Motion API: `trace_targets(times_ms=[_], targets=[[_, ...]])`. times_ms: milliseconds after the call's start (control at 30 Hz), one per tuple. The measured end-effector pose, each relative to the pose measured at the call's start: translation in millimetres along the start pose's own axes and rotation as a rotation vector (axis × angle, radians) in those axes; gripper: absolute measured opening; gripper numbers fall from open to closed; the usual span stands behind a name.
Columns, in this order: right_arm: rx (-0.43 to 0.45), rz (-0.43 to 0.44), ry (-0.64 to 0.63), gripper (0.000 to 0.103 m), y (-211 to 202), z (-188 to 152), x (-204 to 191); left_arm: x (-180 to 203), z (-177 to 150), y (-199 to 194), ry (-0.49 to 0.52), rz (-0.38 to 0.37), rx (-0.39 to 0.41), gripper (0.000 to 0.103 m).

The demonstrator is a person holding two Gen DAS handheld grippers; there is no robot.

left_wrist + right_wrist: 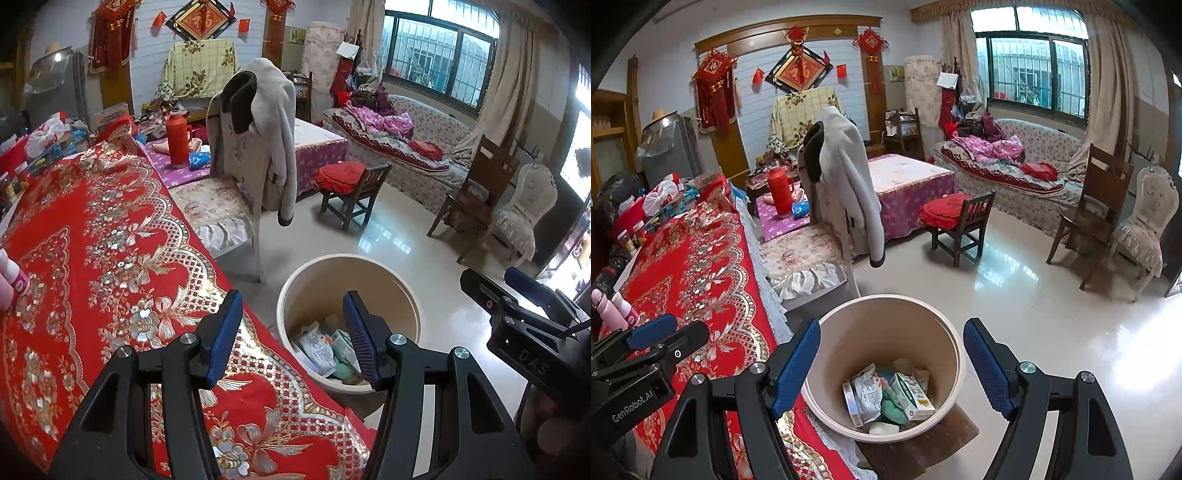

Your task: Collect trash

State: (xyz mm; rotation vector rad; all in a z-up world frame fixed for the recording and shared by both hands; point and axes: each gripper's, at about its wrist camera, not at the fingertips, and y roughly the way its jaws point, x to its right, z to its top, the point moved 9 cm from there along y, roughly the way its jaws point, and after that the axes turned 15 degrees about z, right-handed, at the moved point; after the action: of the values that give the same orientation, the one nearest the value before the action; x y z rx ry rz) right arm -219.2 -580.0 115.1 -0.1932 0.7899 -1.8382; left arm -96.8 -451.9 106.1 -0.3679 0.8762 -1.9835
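Observation:
A beige round bin (886,332) stands beside the red-clothed table (701,266) on a low wooden stool (923,446). Inside it lie crumpled packets, small cartons and green scraps (886,397). My right gripper (892,369) hangs above the bin's mouth, open, with nothing between its blue pads. In the left wrist view the bin (332,280) sits just right of the table edge. My left gripper (291,336) is open and empty, one finger over the cloth, the other over the bin. Each gripper shows in the other's view: the right gripper (491,277) and the left gripper (676,334).
Two pink bottles (613,302) stand on the table's near left, and clutter with a white bag (661,195) fills its far end. A chair draped with a grey coat (846,173) stands behind the bin. Beyond it, tiled floor (1015,295) runs to a small chair and a sofa.

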Motion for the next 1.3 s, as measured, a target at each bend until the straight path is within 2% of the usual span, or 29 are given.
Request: trace_targets(times_ms=[1300], targets=[[-0.021,-0.005,0.01,0.078,6,-2,10,11,-3,2,0.015,-0.015,-0.014,0.055]])
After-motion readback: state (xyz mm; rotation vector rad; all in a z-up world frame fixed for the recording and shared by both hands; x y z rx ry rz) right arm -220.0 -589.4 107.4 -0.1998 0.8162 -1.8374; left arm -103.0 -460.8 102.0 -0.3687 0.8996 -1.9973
